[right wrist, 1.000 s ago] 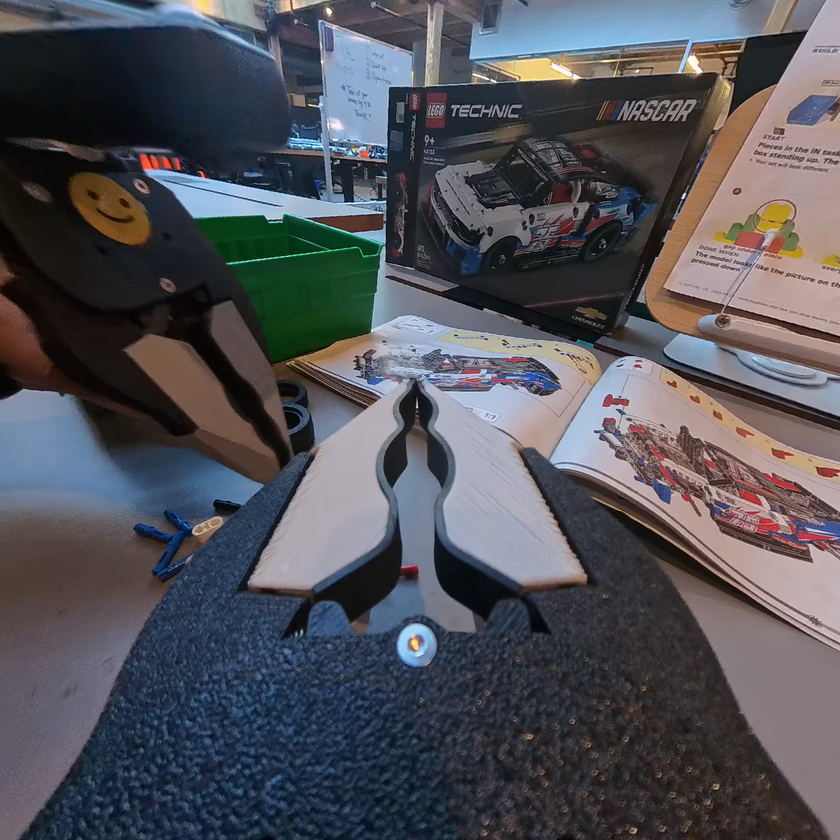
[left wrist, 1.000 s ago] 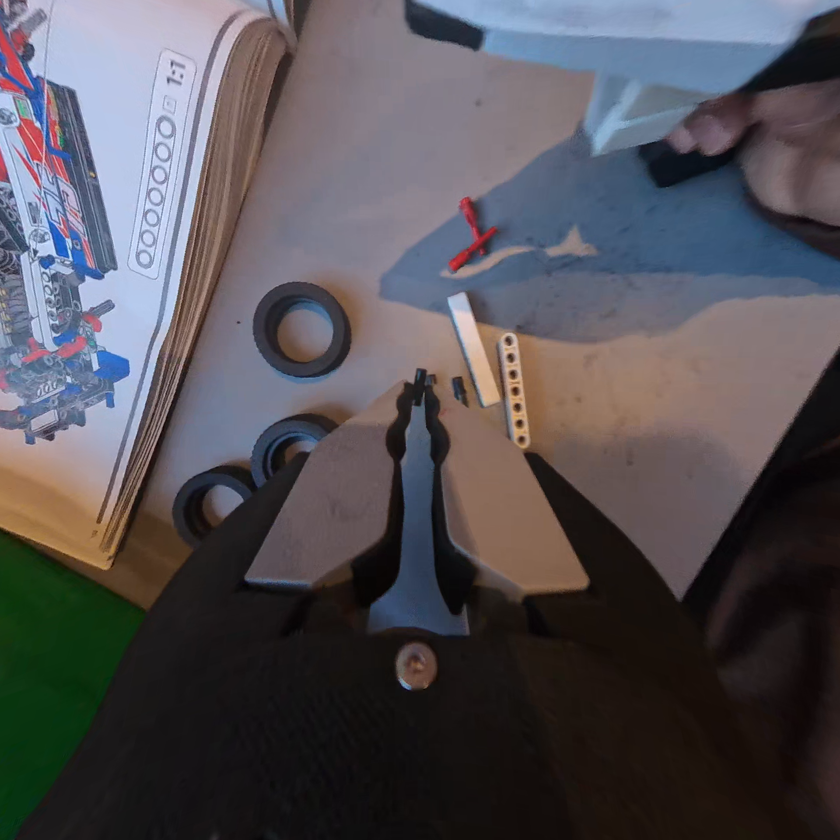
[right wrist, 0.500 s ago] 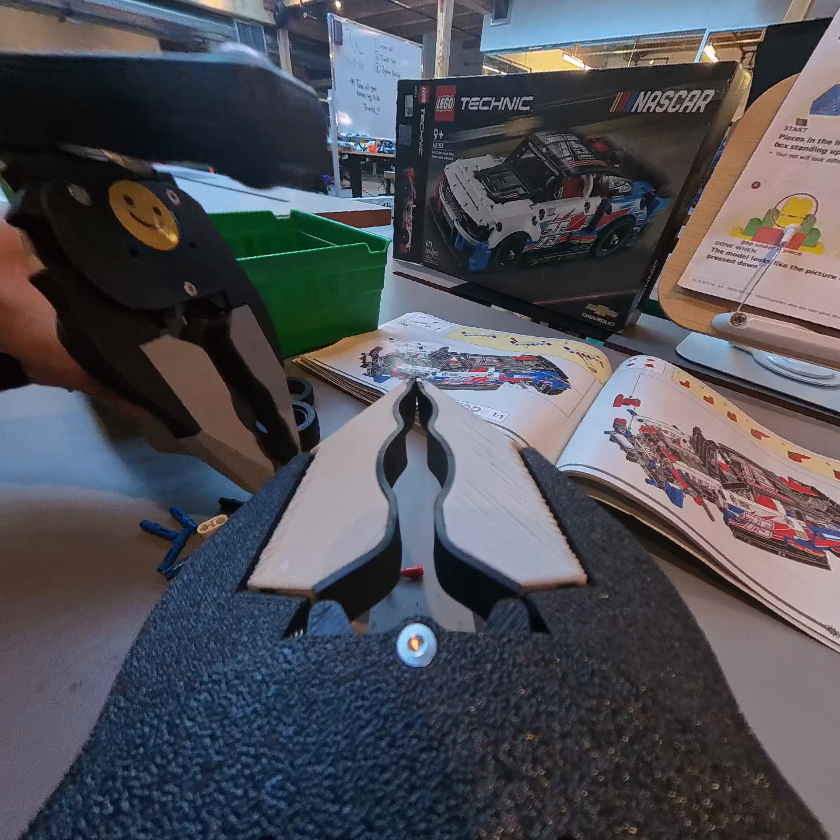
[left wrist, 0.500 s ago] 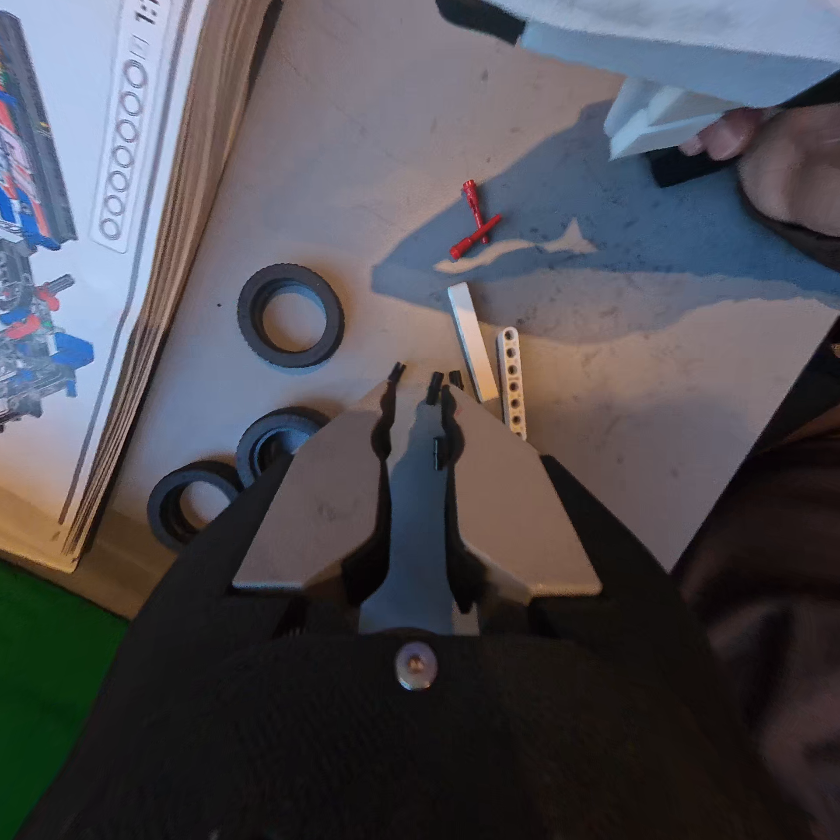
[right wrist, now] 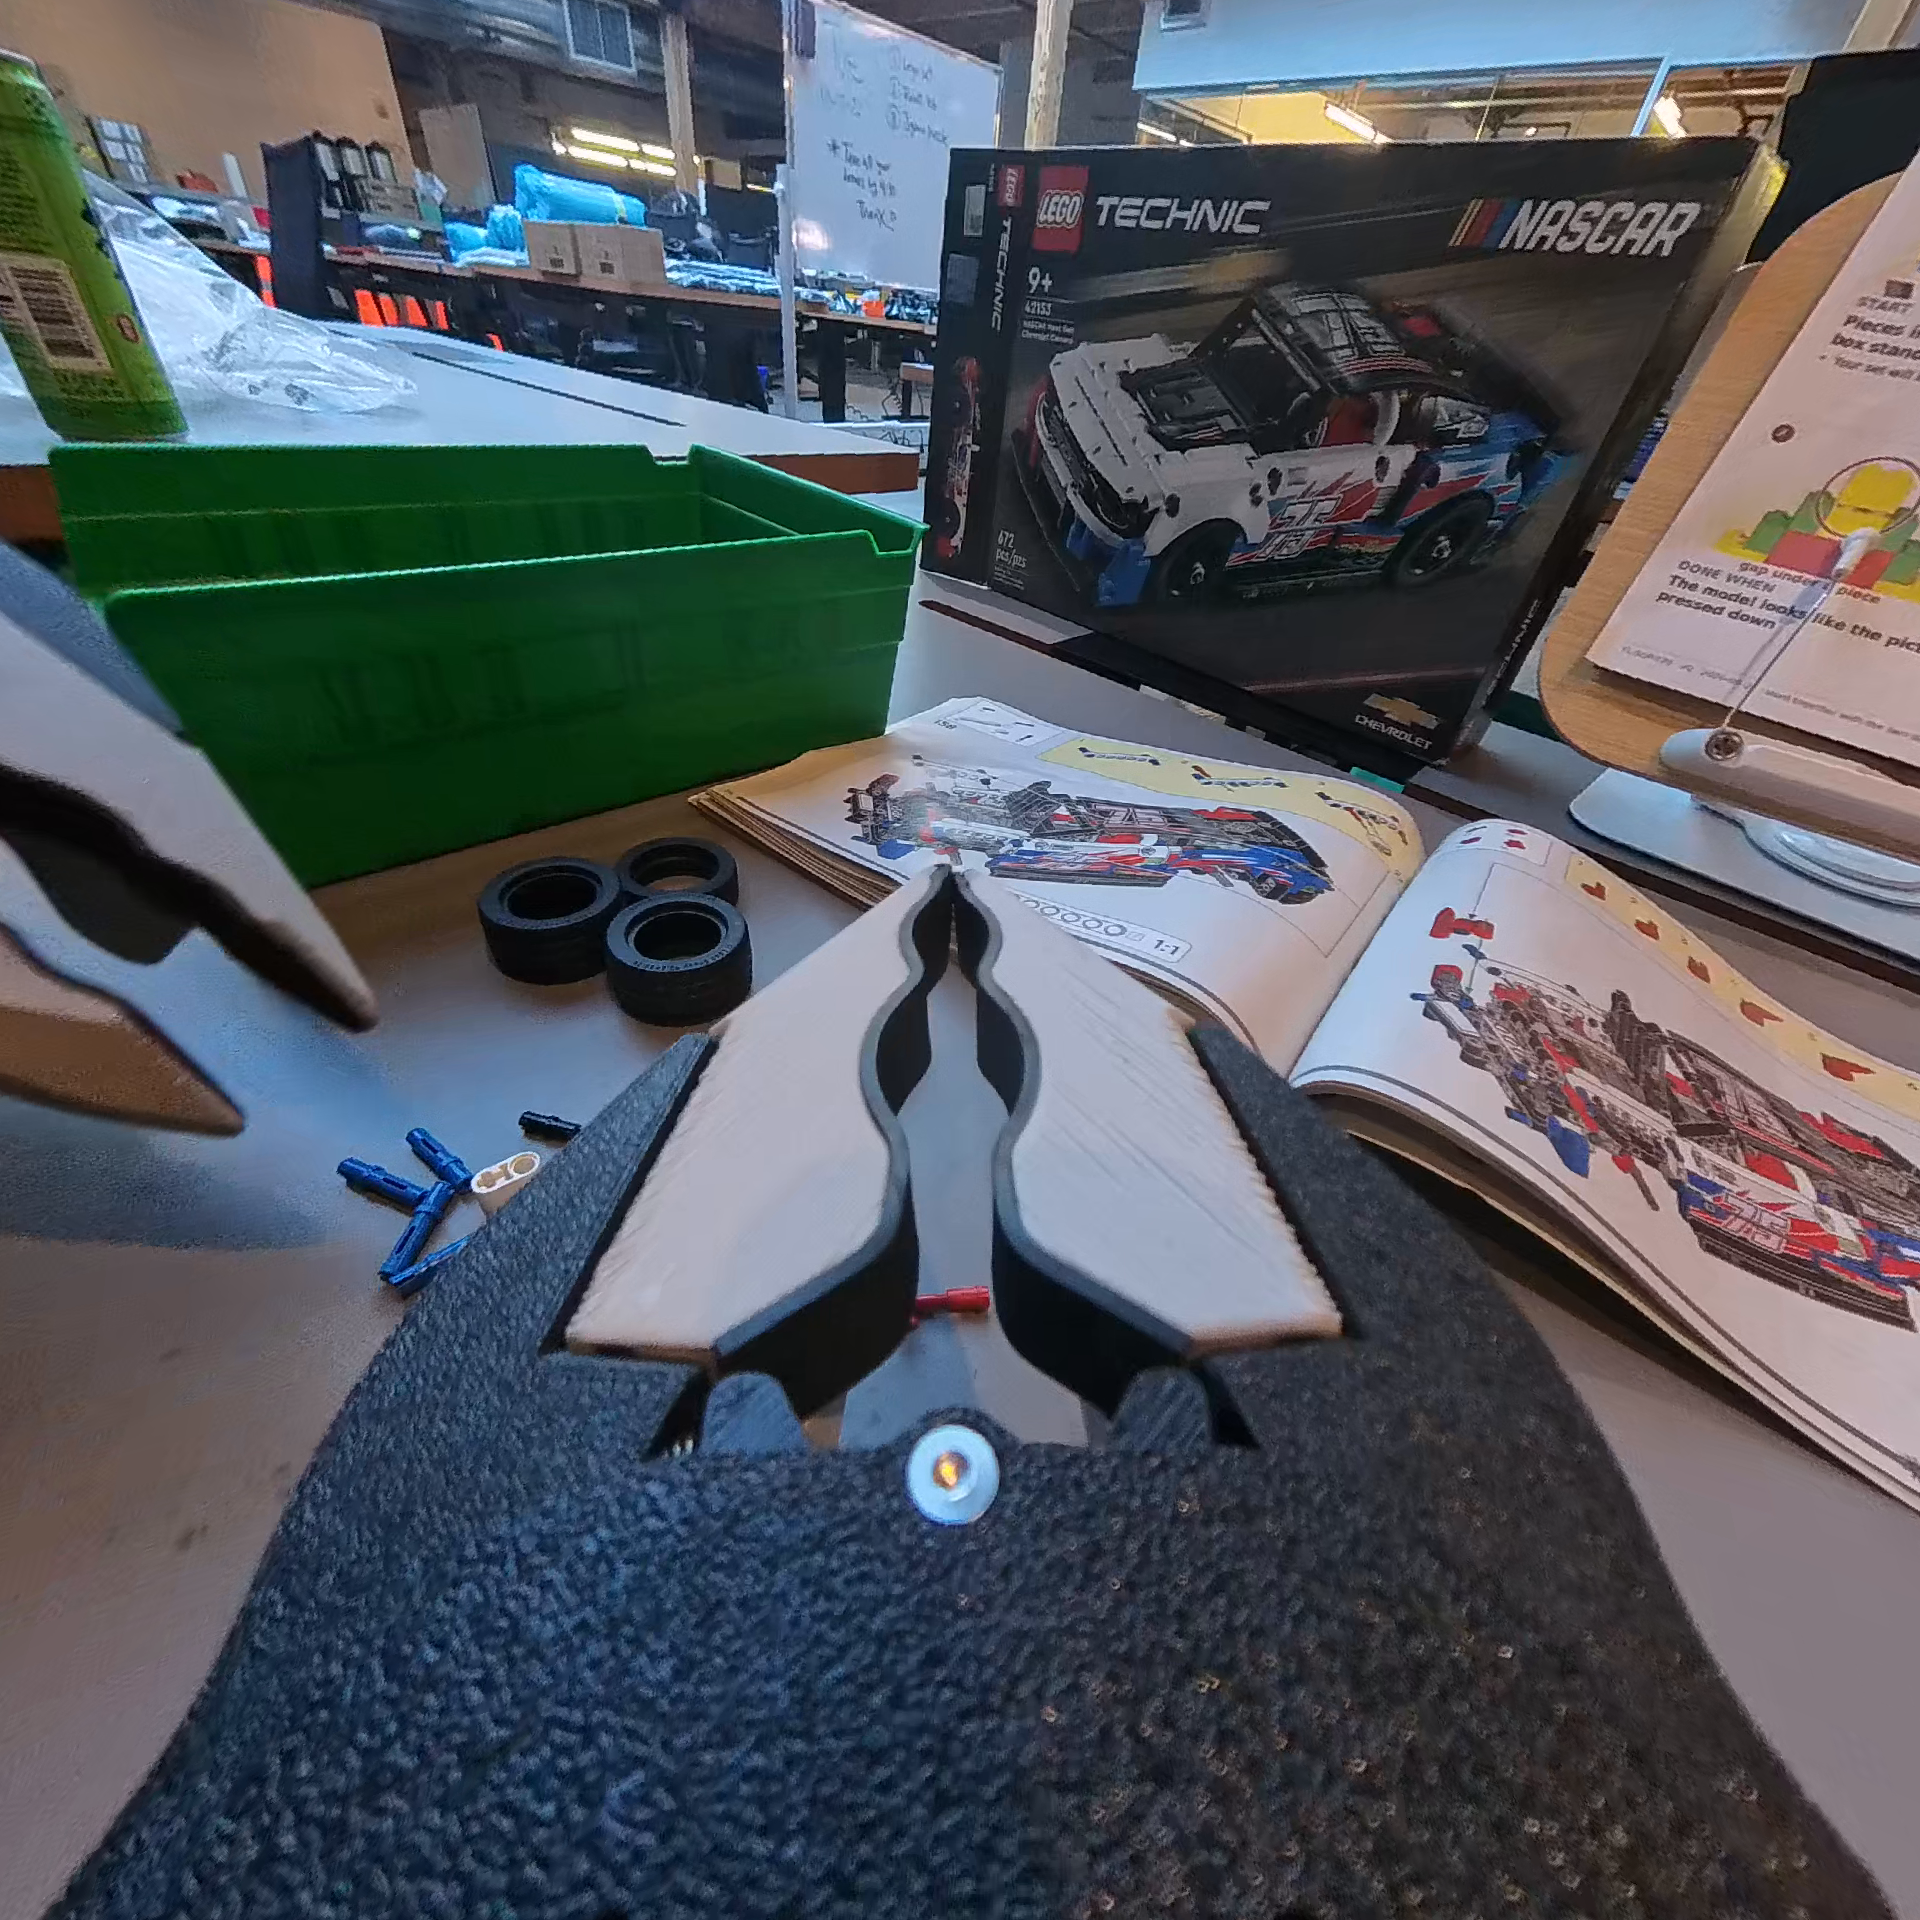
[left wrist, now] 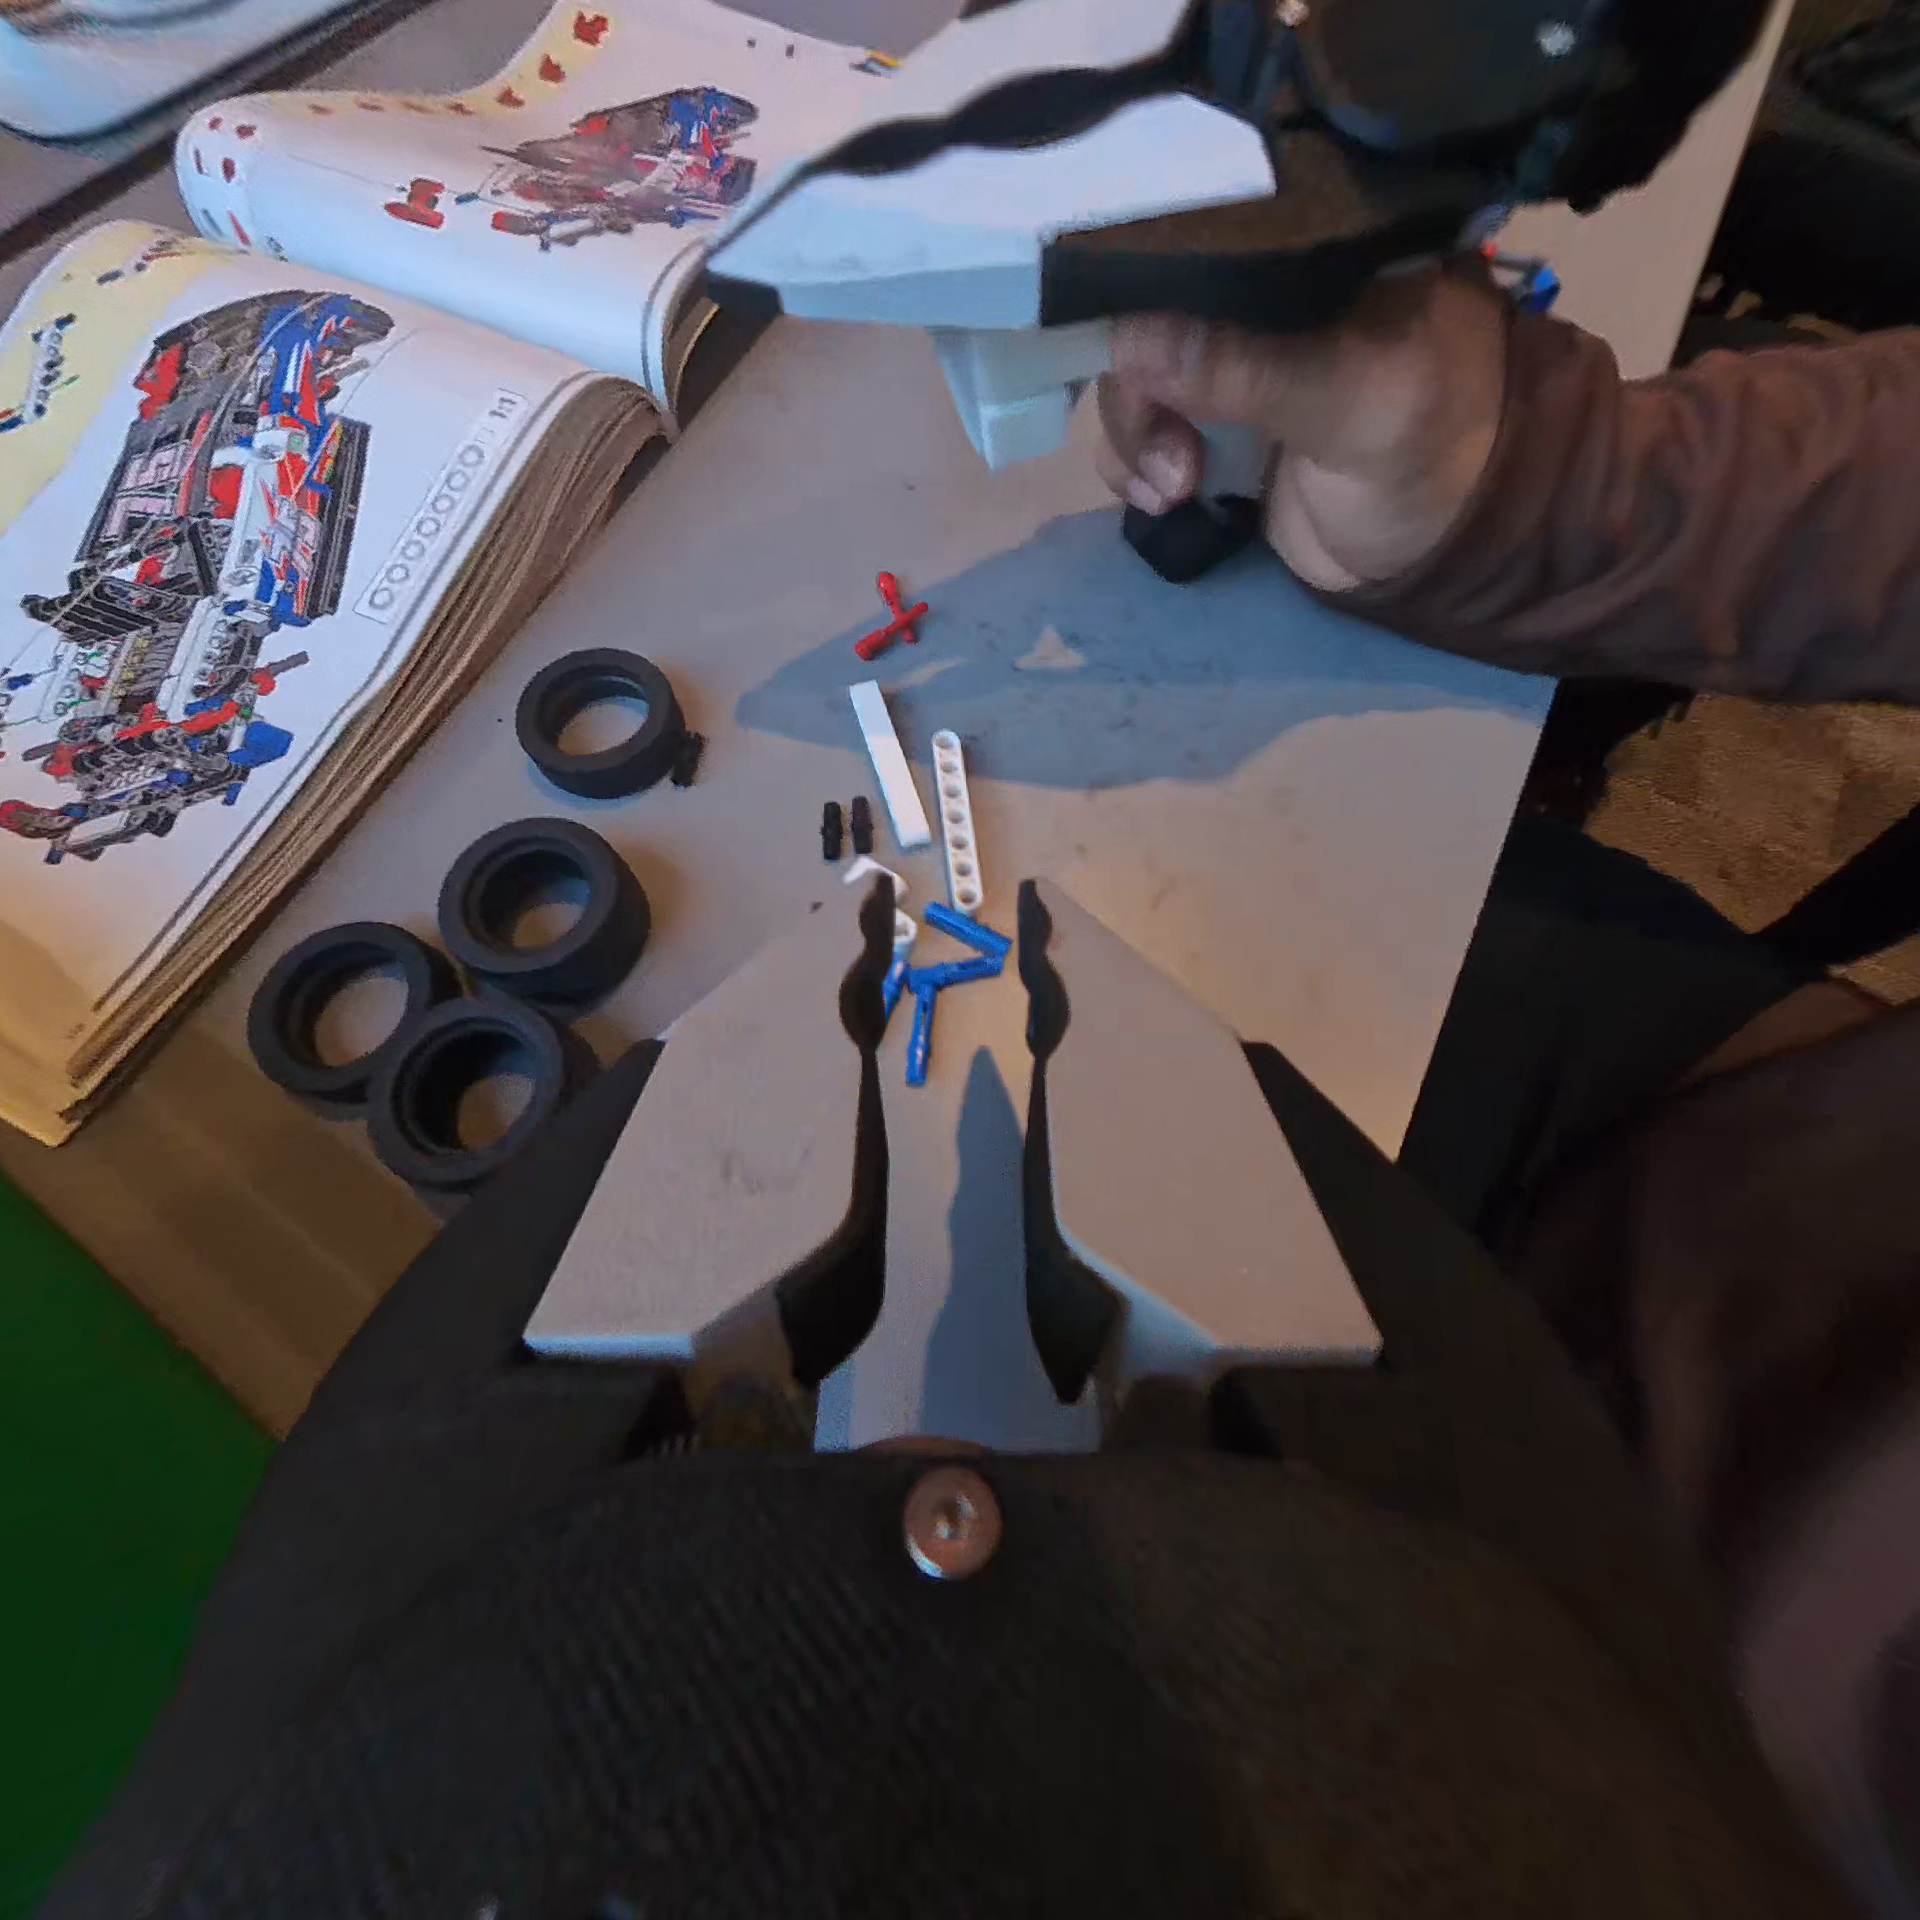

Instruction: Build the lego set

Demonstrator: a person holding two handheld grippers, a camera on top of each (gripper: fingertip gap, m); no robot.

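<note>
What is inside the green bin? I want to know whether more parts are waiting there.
From the right wrist view, only the green bin's inner walls and dividers near the rim show, with no pieces visible. Its floor is hidden behind the front wall, so parts could still lie there.

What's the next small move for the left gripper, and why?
Probably lower the left gripper a little and shut it on one of the blue pins. It is open and empty, and the blue pins lie on the table right between its fingertips. The right gripper is shut and empty, so it has no part to hand over.
</note>
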